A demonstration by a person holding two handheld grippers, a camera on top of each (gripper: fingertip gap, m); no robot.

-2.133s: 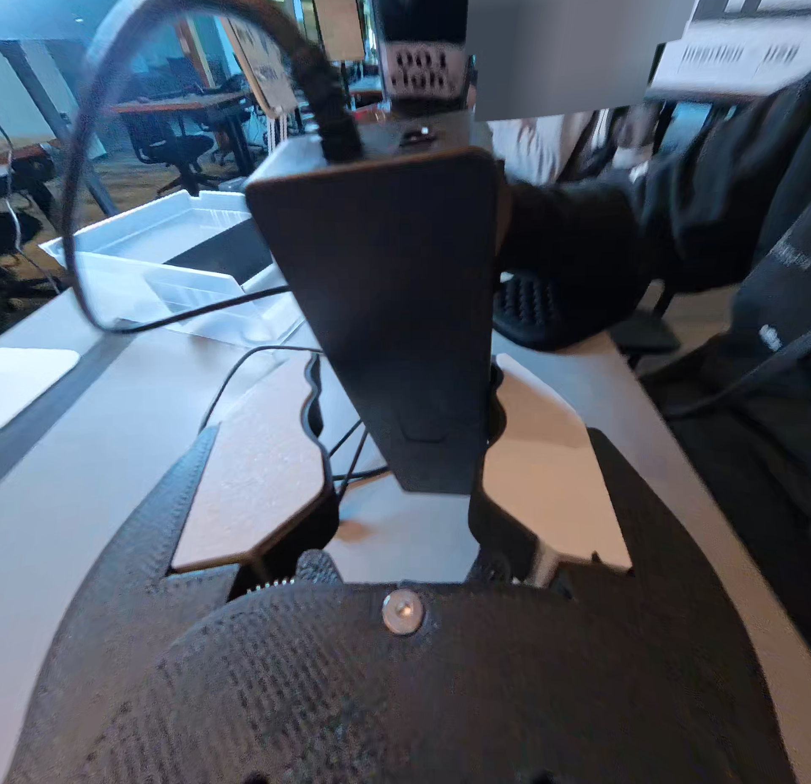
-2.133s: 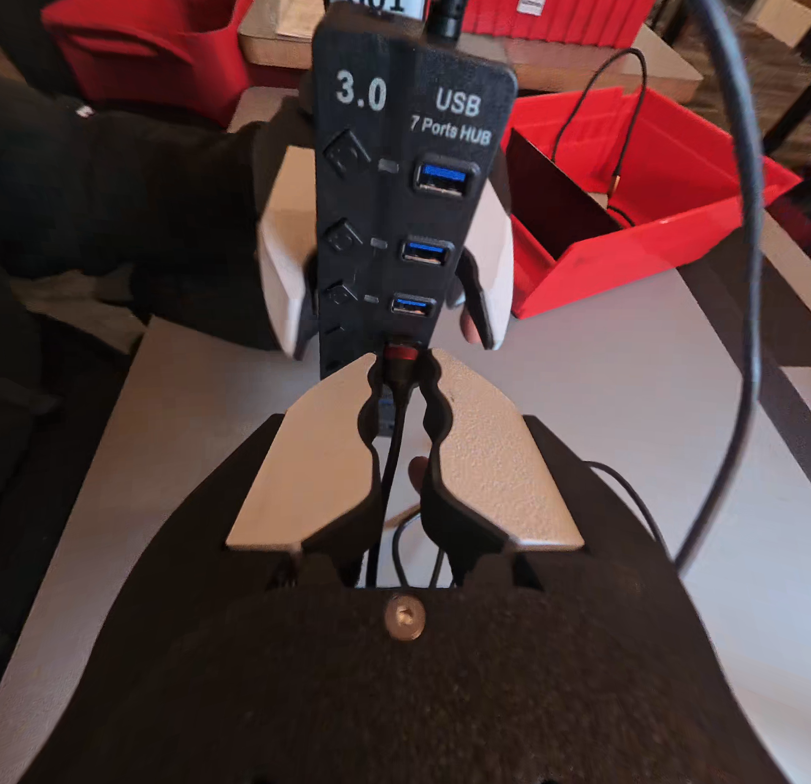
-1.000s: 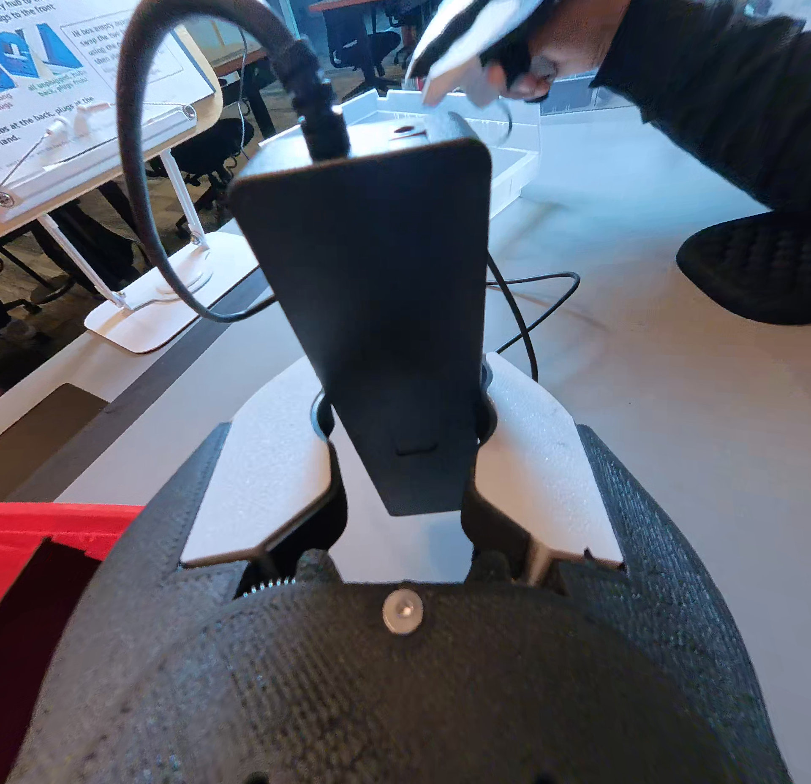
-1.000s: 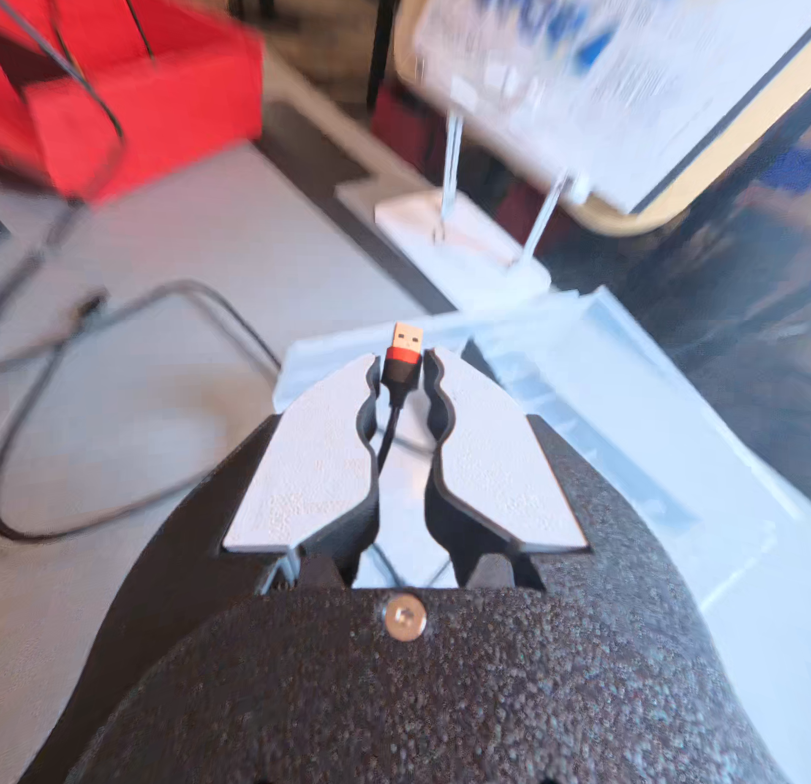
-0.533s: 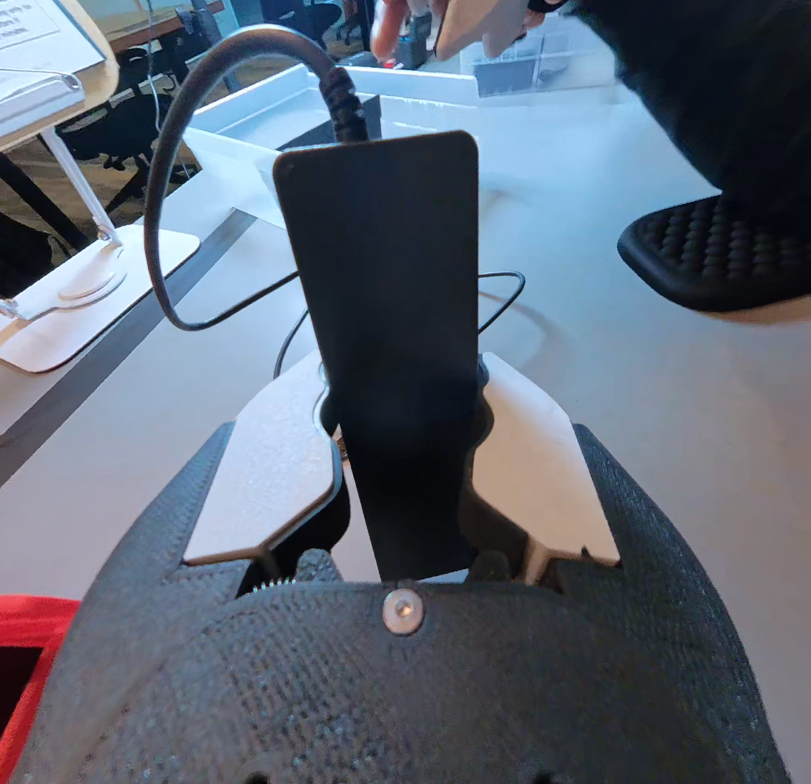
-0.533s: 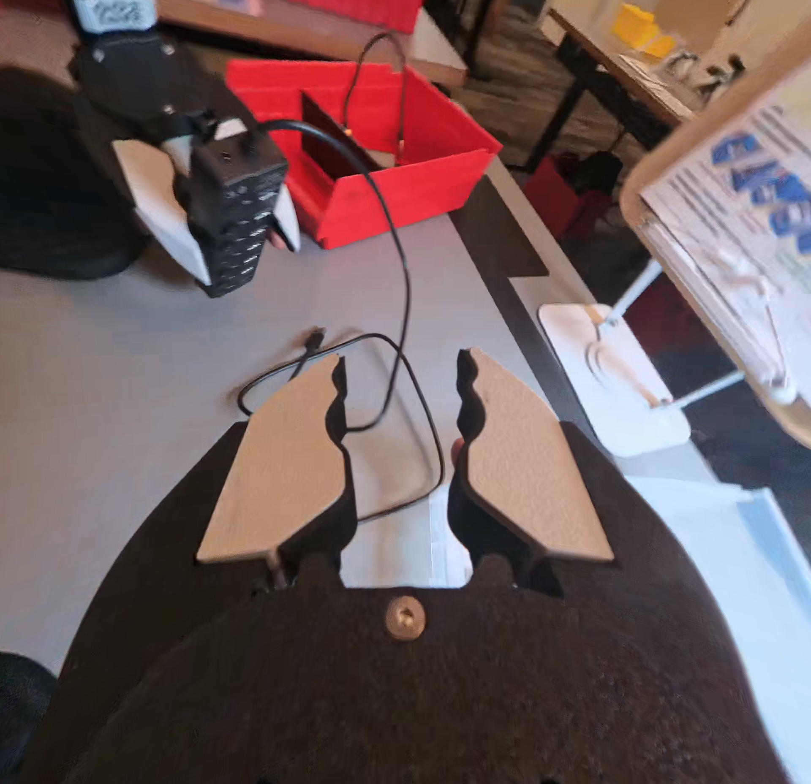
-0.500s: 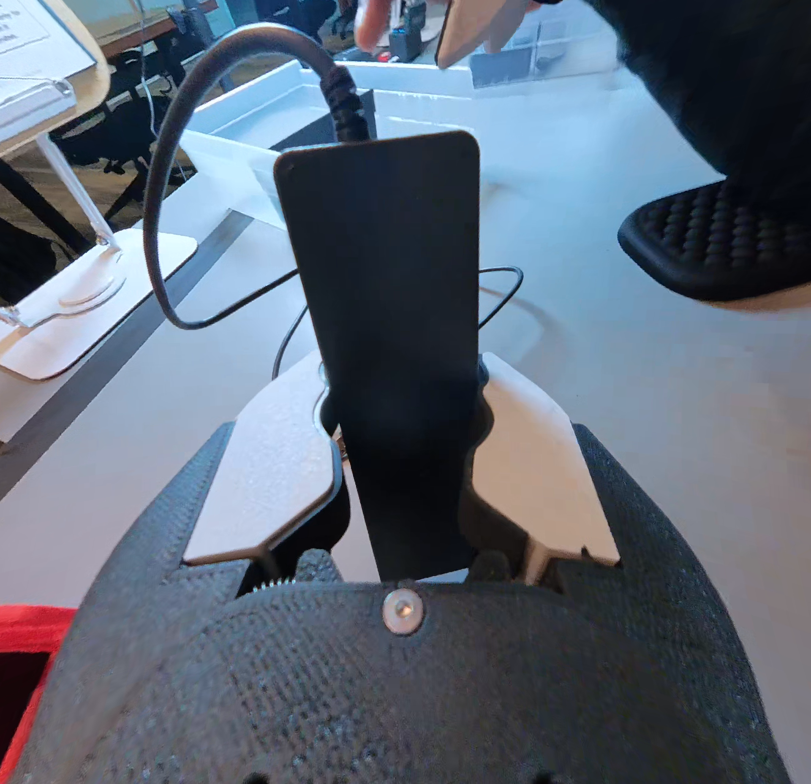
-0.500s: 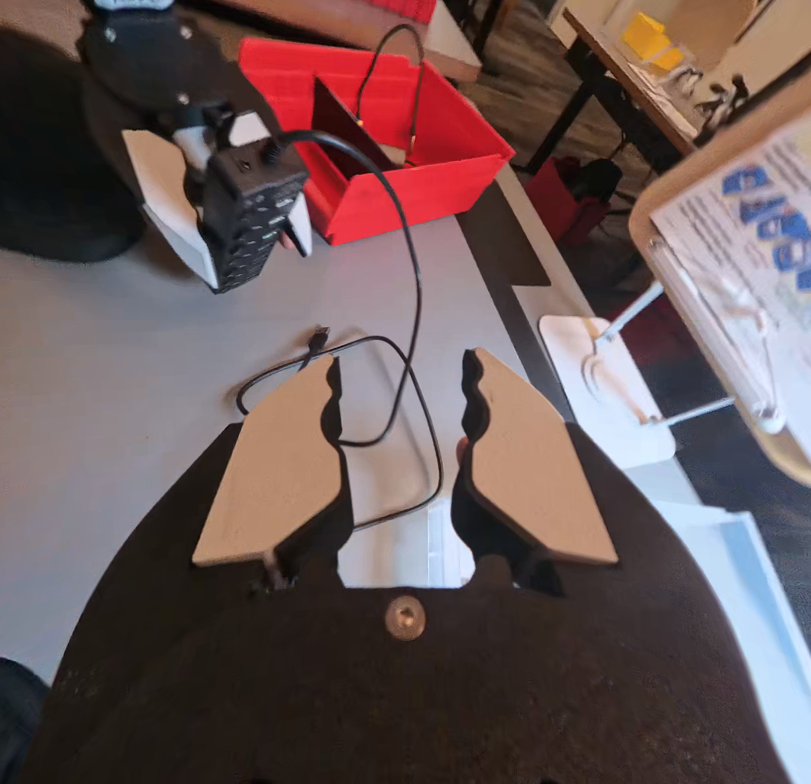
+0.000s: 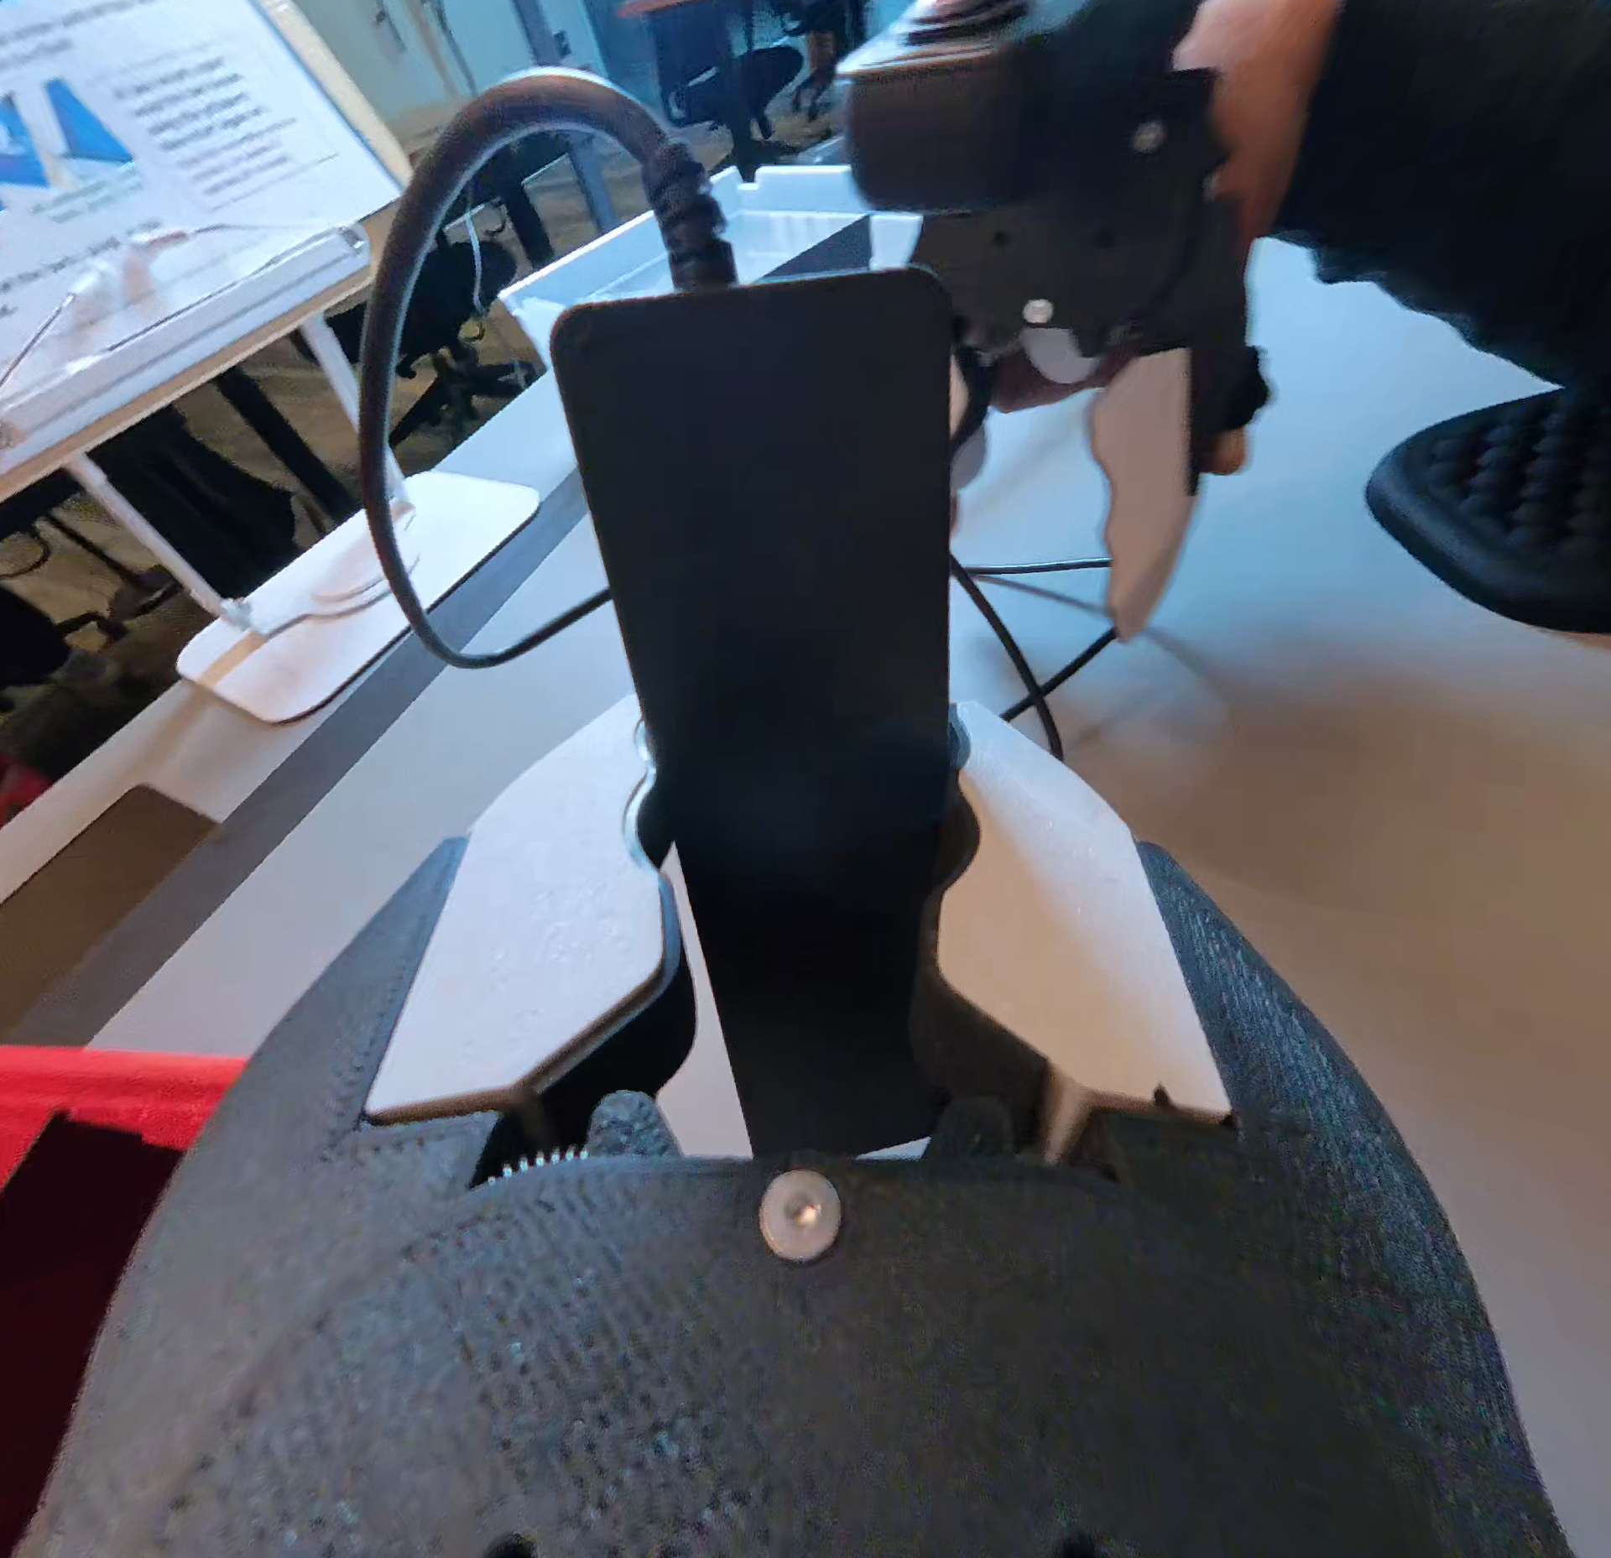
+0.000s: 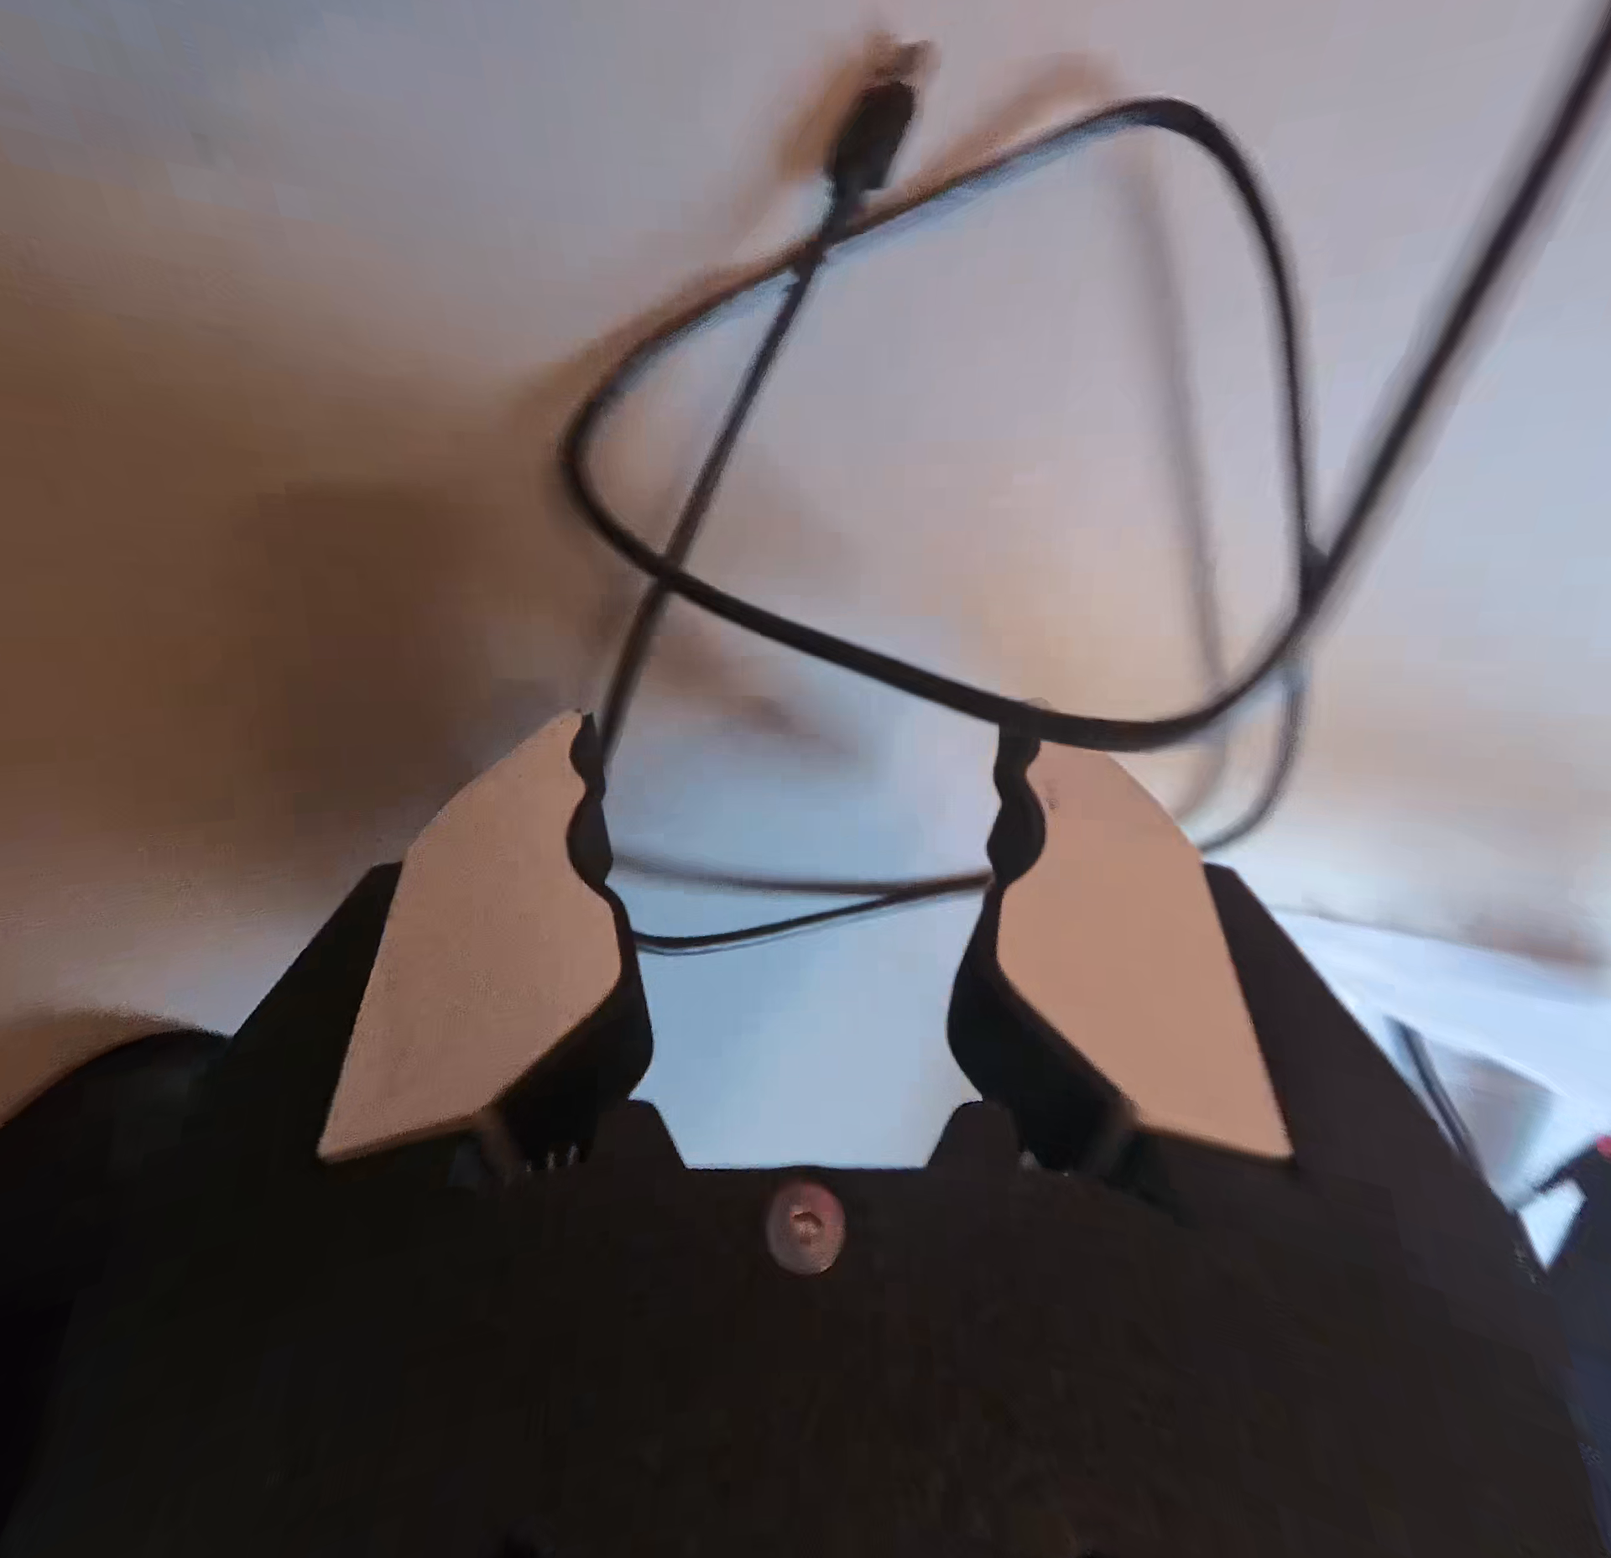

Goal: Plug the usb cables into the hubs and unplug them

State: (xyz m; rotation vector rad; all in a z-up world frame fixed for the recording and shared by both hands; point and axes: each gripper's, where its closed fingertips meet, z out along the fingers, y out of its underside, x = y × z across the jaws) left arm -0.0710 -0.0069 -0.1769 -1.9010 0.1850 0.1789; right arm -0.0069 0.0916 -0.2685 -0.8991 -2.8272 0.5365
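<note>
My left gripper (image 9: pixel 802 723) is shut on a black USB hub (image 9: pixel 767 557) and holds it upright above the white table (image 9: pixel 1308 819). The hub's thick black cable (image 9: pixel 384 435) arcs from its top, over to the left and down. My right gripper (image 10: pixel 798 732) is open and empty, pointing down at the table over a thin black cable (image 10: pixel 872 653) lying in loops. That cable's black plug (image 10: pixel 876 130) lies free beyond the loop. In the left wrist view the right gripper (image 9: pixel 1142 488), held by a hand in a black sleeve, hangs just right of the hub.
A document stand (image 9: pixel 174 209) with a white base stands at the left table edge. A white tray (image 9: pixel 785 226) sits behind the hub. A red bin (image 9: pixel 78 1106) is at the near left. A black mesh pad (image 9: pixel 1508 514) lies at the right. There is about 15 cm between the tips of the two grippers.
My right gripper let go of a red-collared USB plug over the white tray, opened, and swung down over the looped black cable. My left gripper still holds the hub.
</note>
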